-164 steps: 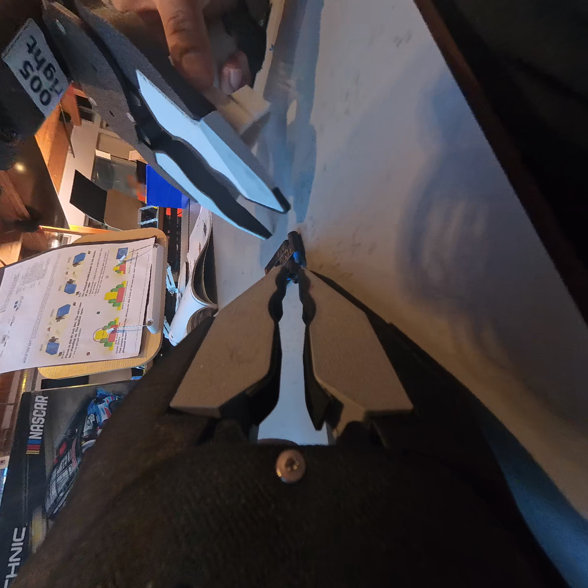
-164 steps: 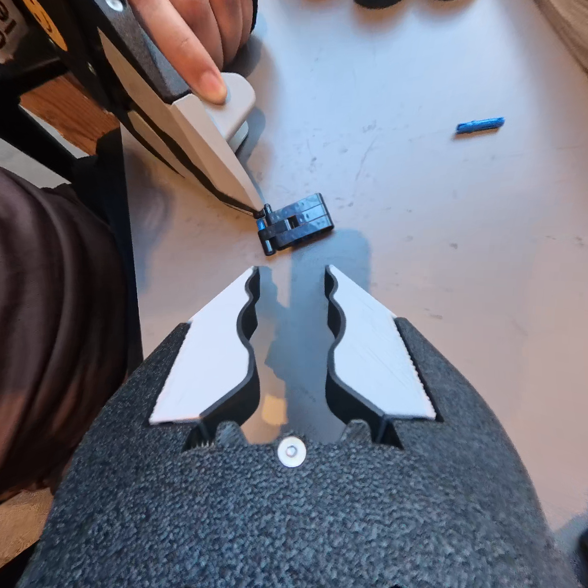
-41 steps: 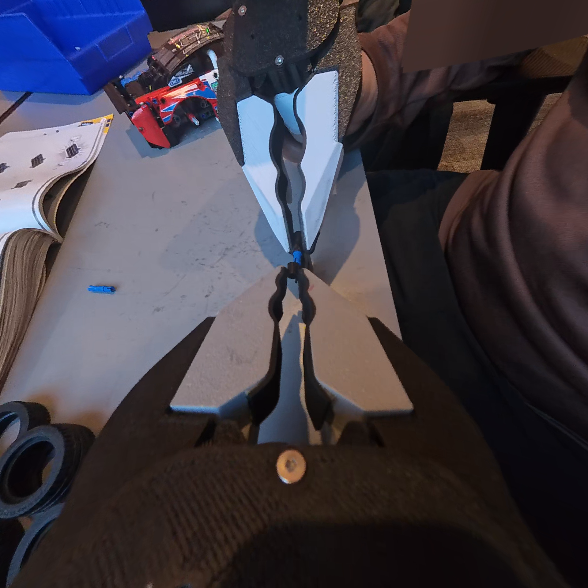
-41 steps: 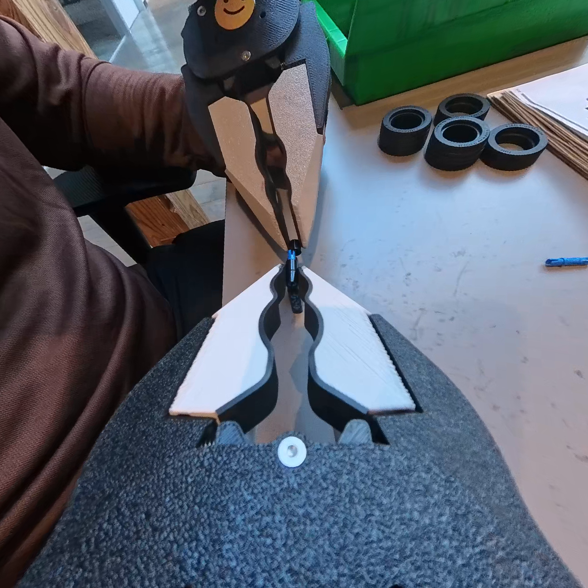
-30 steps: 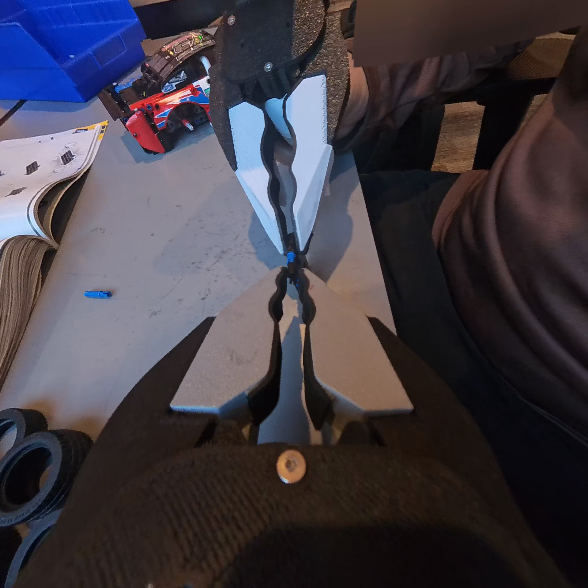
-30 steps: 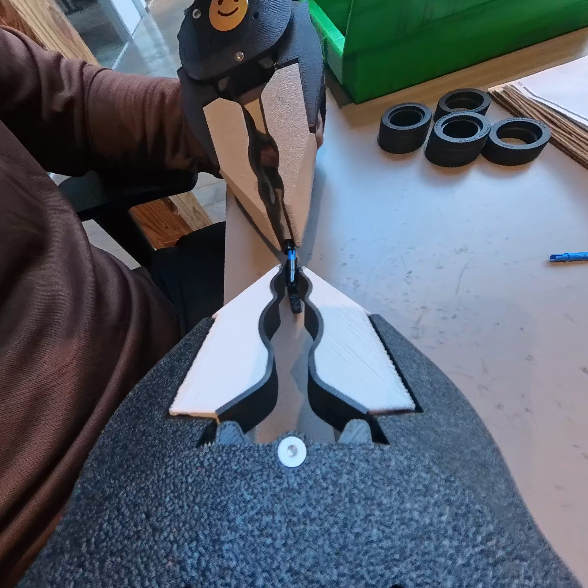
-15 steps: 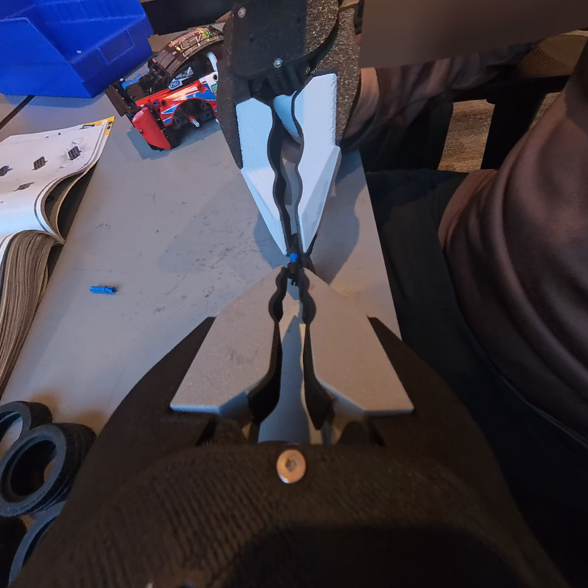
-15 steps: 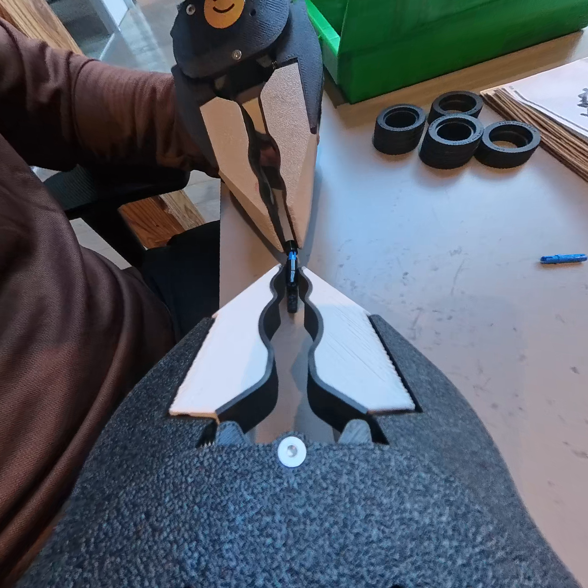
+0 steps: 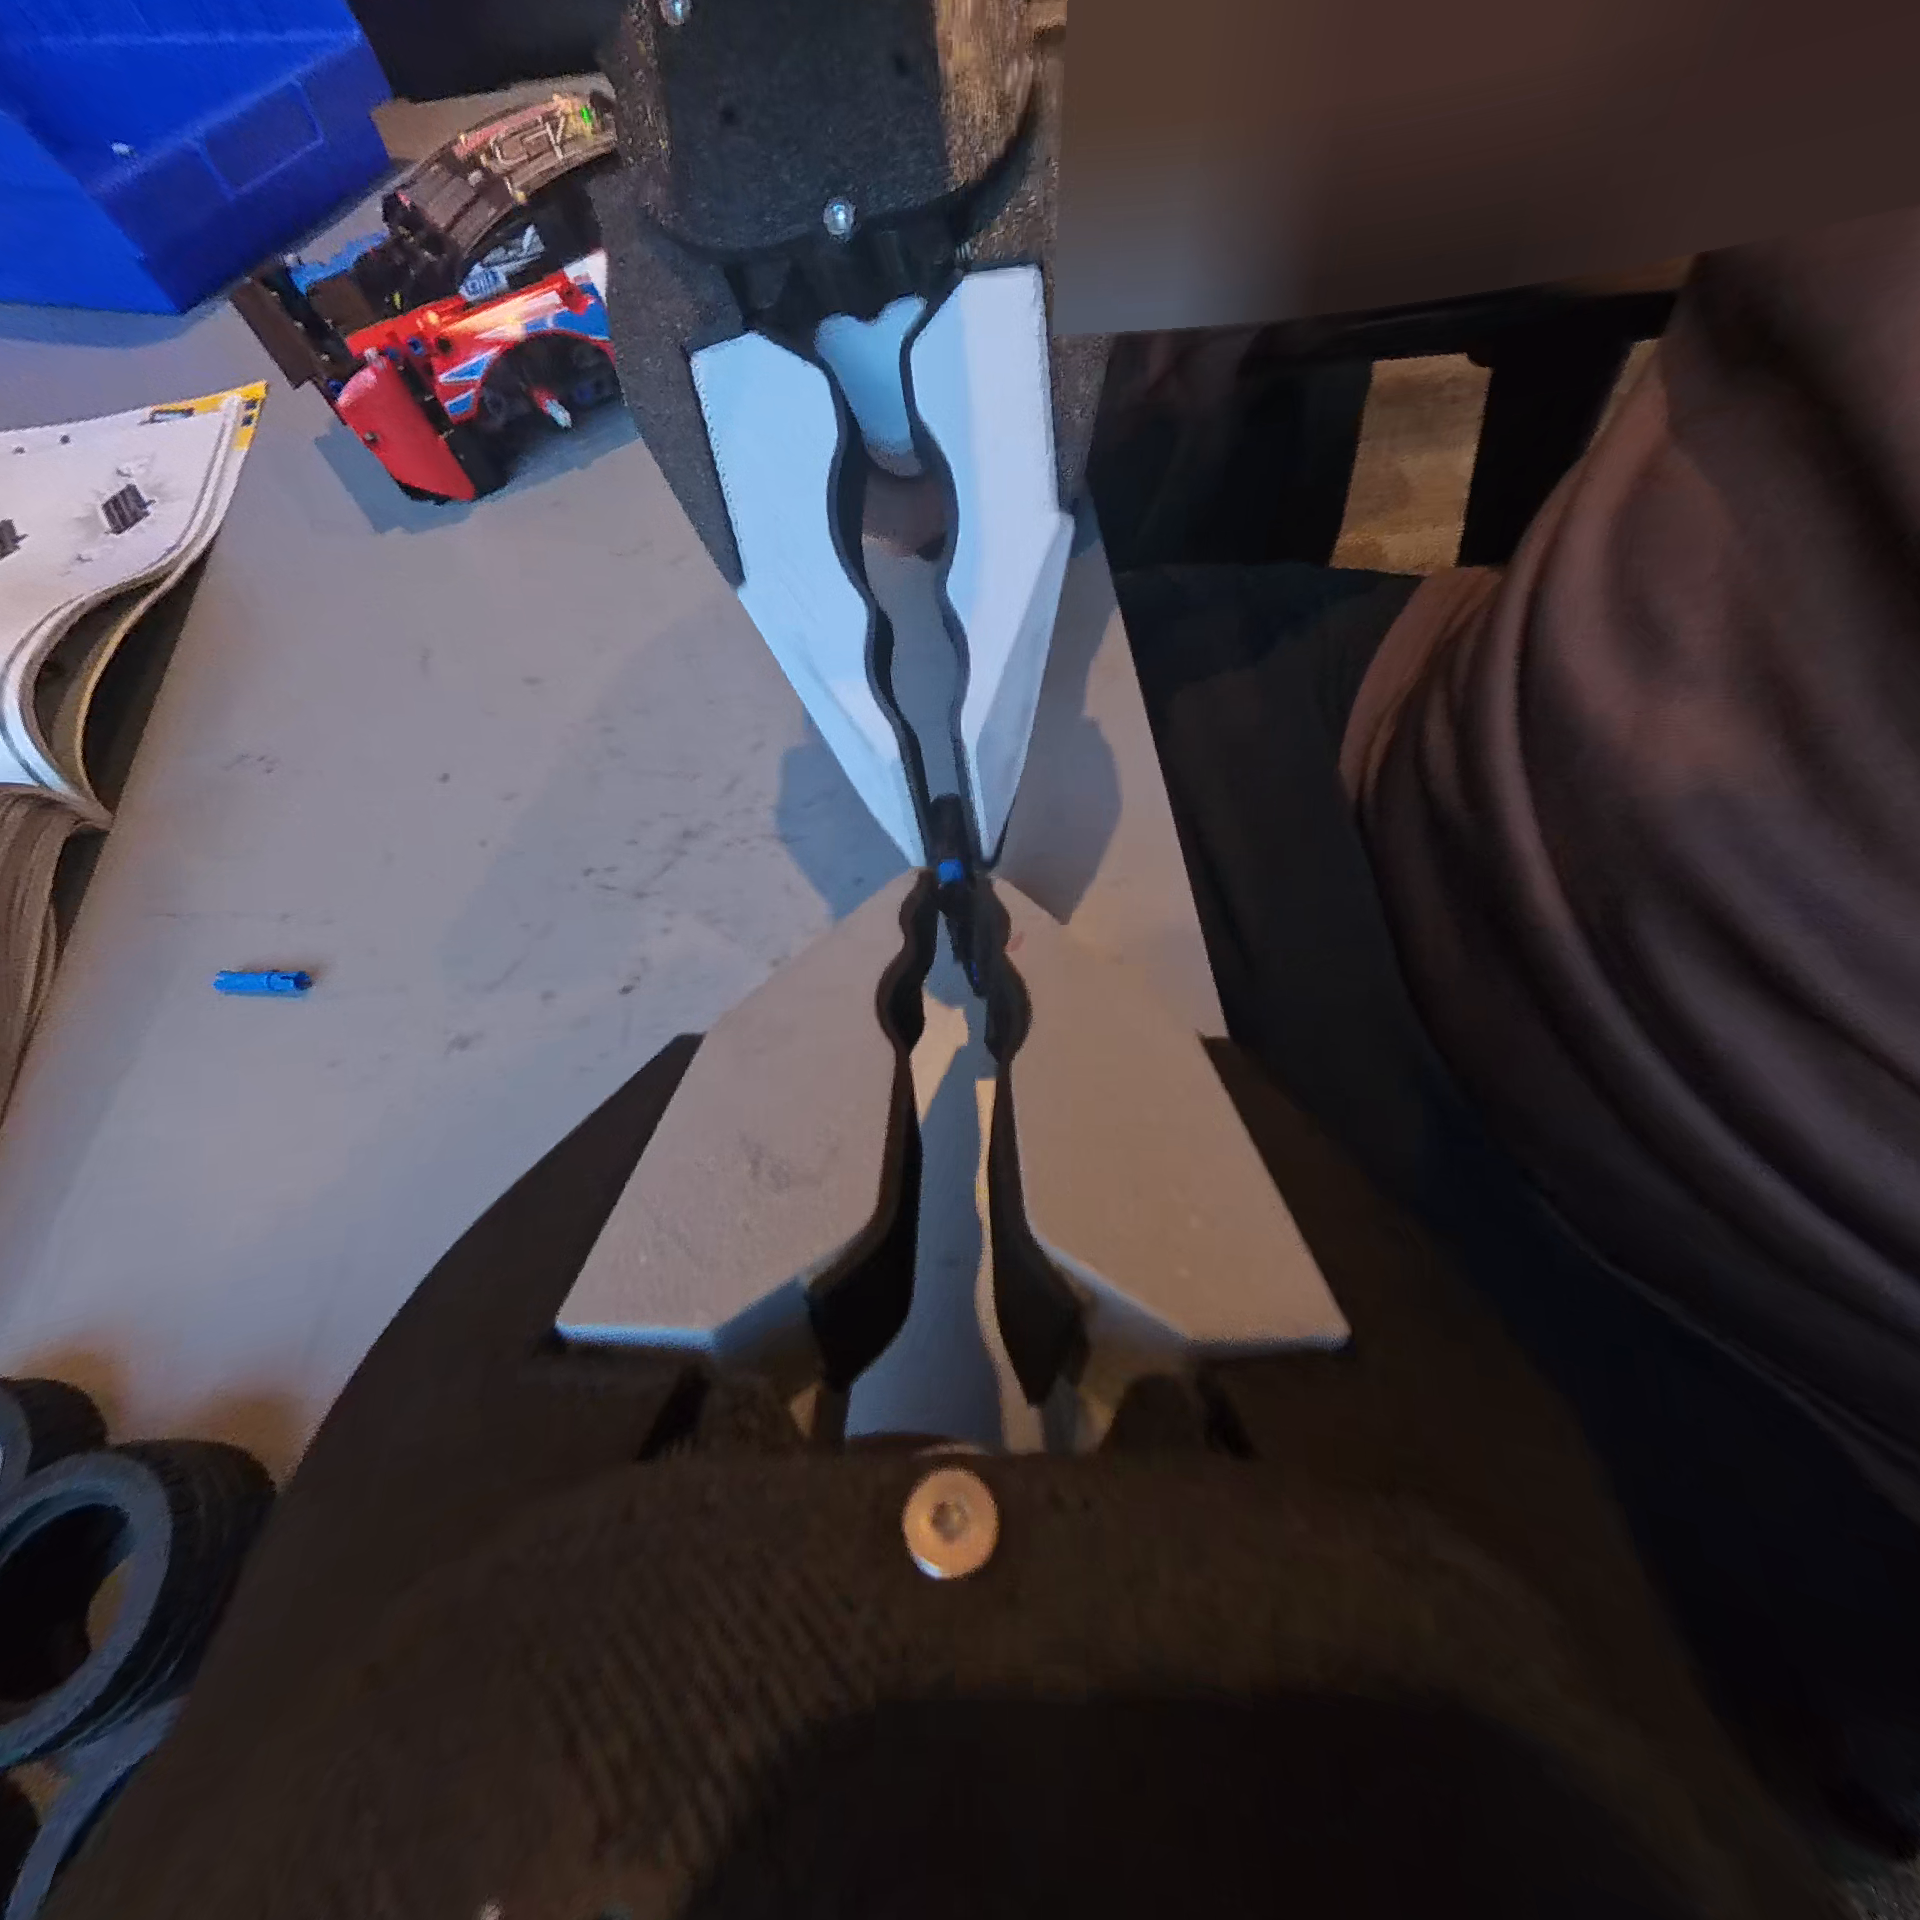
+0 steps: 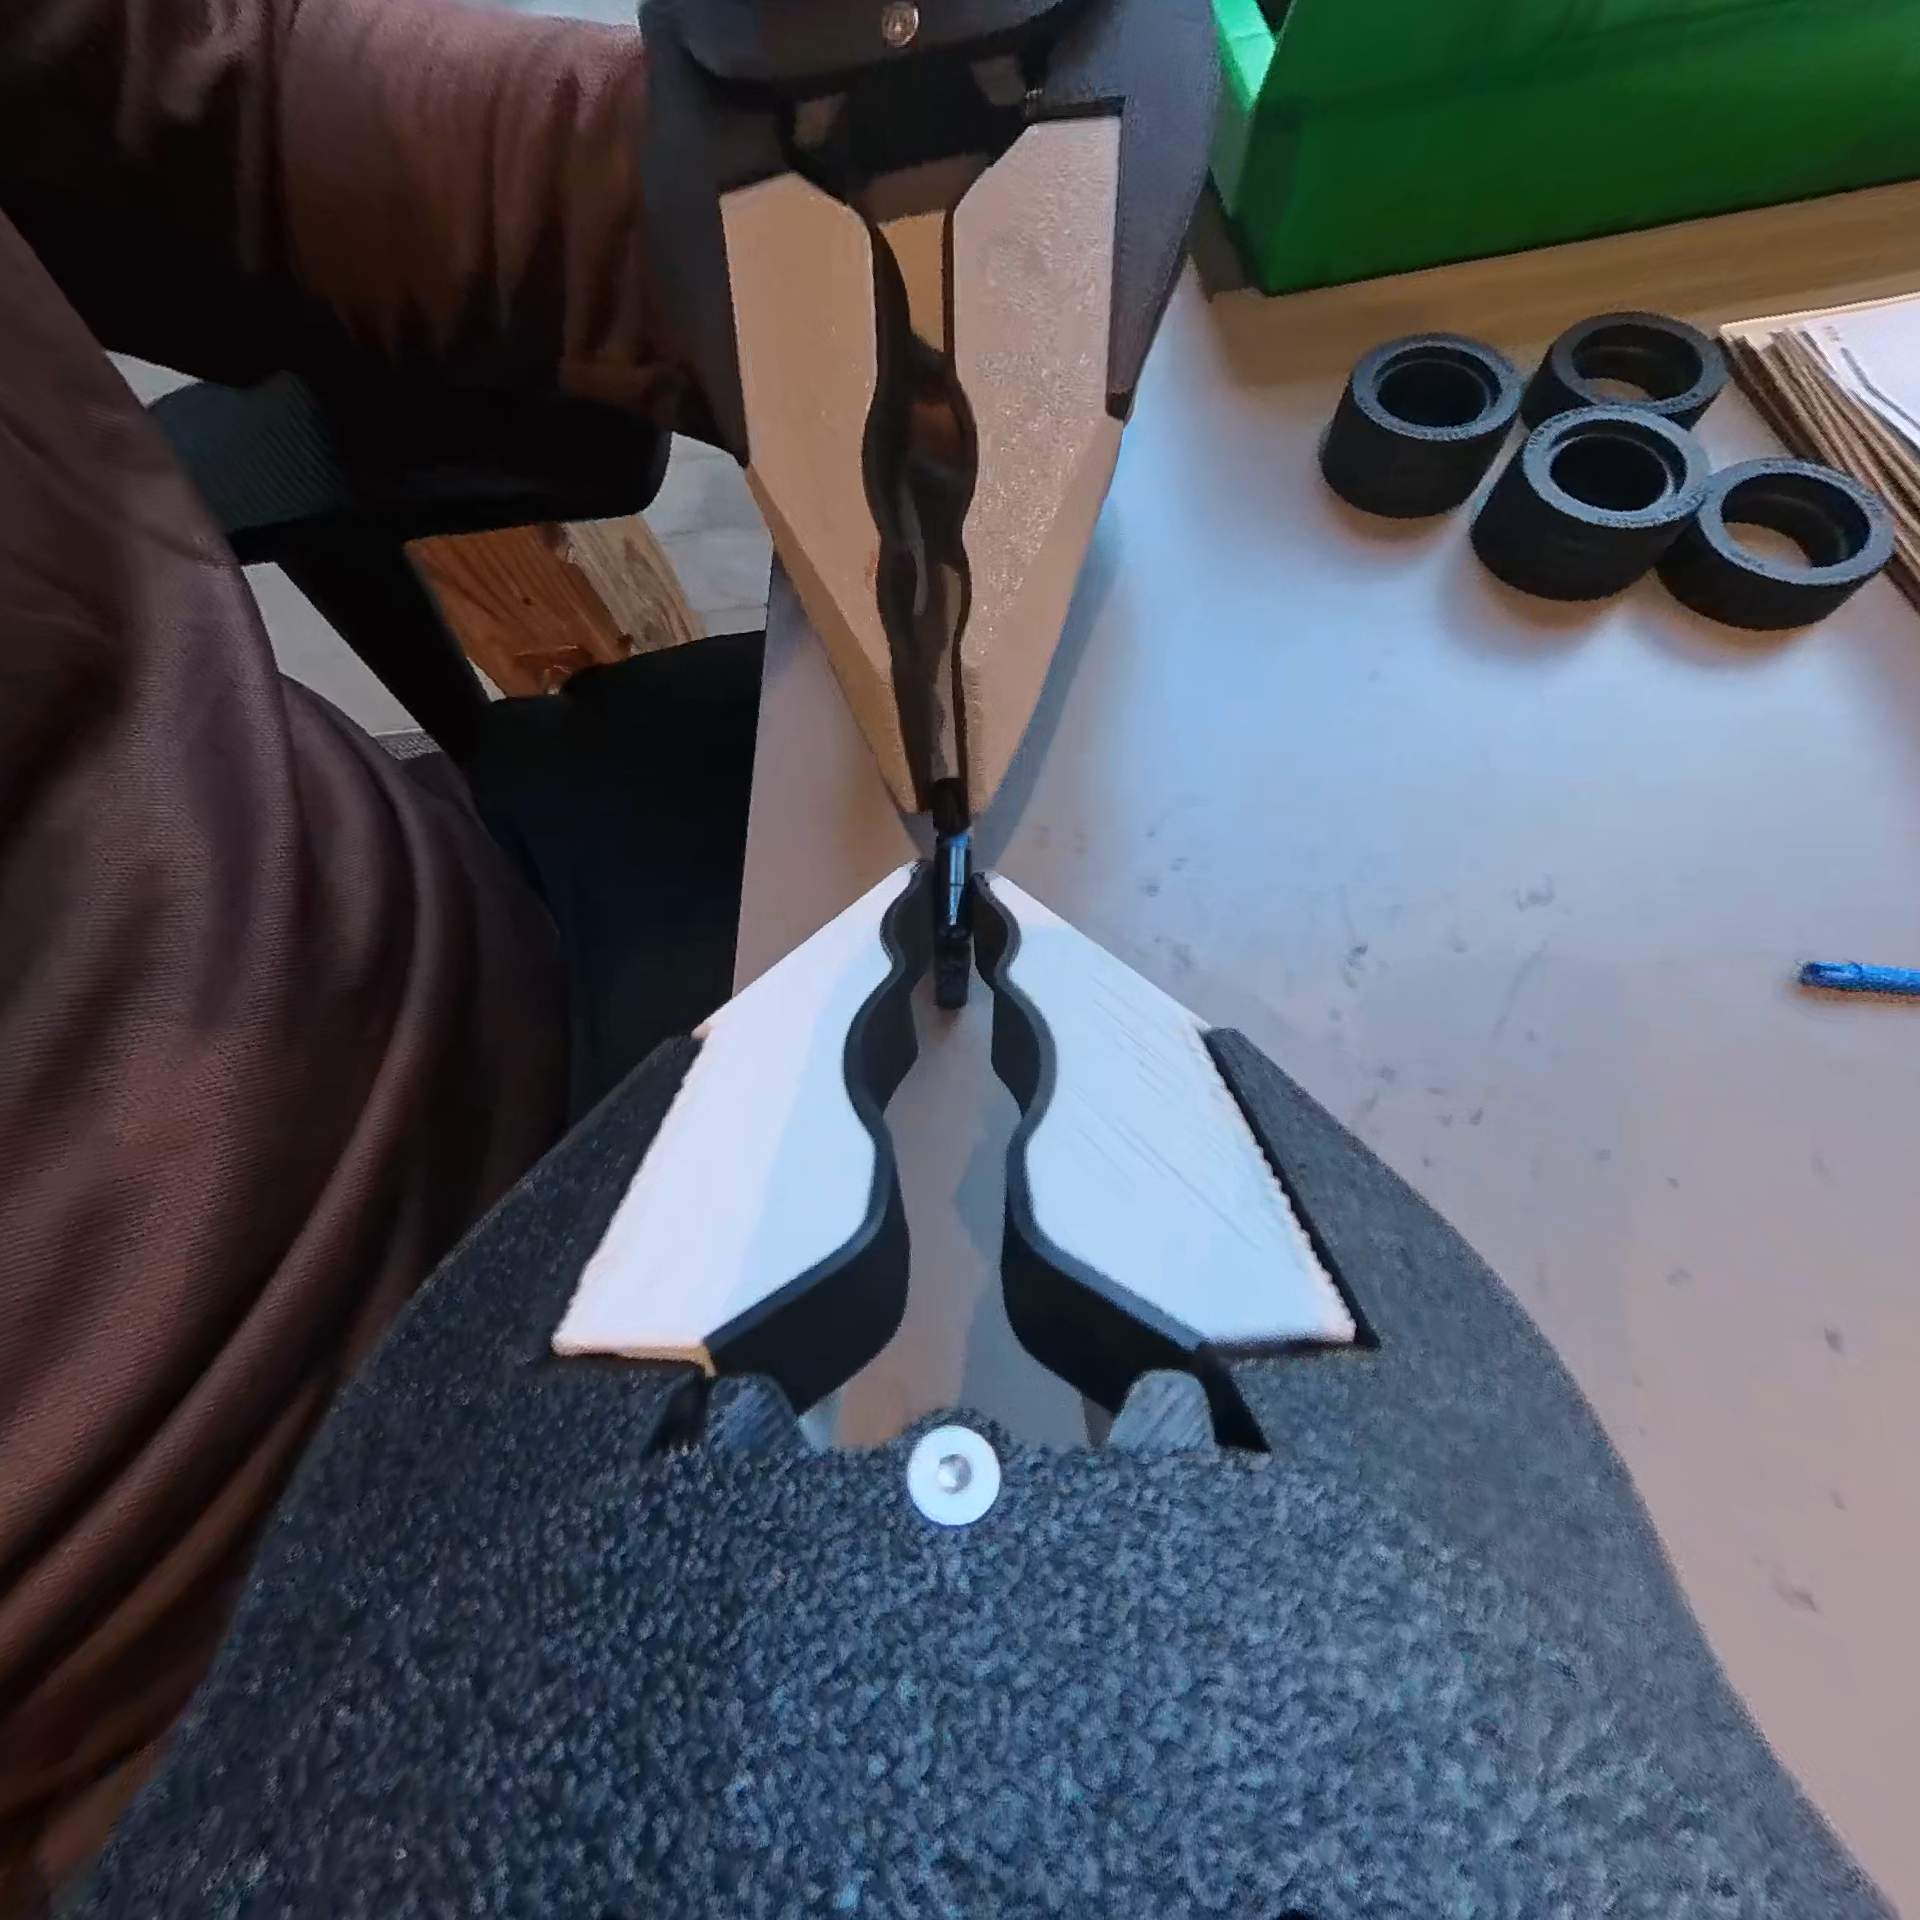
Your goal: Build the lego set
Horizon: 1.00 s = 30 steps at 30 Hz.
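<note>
A small black lego piece (image 10: 951, 935) with a blue pin (image 9: 945, 871) in it is held in the air over the table's near edge. My right gripper (image 10: 951, 883) is shut on one end of it. My left gripper (image 9: 951, 909) is shut on the other end. The two grippers meet tip to tip: the right one (image 9: 951, 847) faces me in the left wrist view, the left one (image 10: 940, 795) in the right wrist view. The fingers hide most of the piece.
On the grey table (image 9: 468, 831) lie a loose blue pin (image 9: 260, 982), a part-built red race car (image 9: 457, 384), an open manual (image 9: 104, 540) and several black tyres (image 10: 1590, 499). A blue bin (image 9: 156, 135) and a green bin (image 10: 1558, 125) stand behind. A person's torso is close beside the grippers. The tips of both grippers are at nearly the same place.
Since 5.5 s ago the black piece has left the table and my right gripper has shut on it. Over the last second the two grippers have drawn closer; less blue pin shows between the tips.
</note>
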Each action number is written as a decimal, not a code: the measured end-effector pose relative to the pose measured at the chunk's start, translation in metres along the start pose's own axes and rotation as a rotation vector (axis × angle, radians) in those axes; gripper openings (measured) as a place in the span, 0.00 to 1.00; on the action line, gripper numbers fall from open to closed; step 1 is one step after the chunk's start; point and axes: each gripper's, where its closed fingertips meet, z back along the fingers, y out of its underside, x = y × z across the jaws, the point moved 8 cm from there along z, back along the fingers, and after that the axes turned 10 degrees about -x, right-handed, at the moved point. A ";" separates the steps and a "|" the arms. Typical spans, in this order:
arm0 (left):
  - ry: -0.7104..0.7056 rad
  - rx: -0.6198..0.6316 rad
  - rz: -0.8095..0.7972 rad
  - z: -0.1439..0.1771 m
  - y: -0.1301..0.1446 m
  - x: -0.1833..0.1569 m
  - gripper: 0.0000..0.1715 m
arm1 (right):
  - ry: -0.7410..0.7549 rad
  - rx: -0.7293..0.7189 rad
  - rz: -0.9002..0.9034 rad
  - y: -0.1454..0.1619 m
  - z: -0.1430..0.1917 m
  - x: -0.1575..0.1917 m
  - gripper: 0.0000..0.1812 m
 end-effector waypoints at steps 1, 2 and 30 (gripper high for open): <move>0.017 -0.031 0.011 -0.002 -0.005 -0.001 0.02 | -0.015 -0.004 0.001 -0.001 -0.004 0.002 0.04; 0.041 -0.039 0.013 -0.005 -0.010 -0.004 0.02 | -0.037 -0.005 0.006 -0.002 -0.008 0.005 0.04; -0.083 0.275 0.006 0.012 0.036 0.005 0.03 | 0.052 -0.035 0.001 0.007 0.012 -0.006 0.04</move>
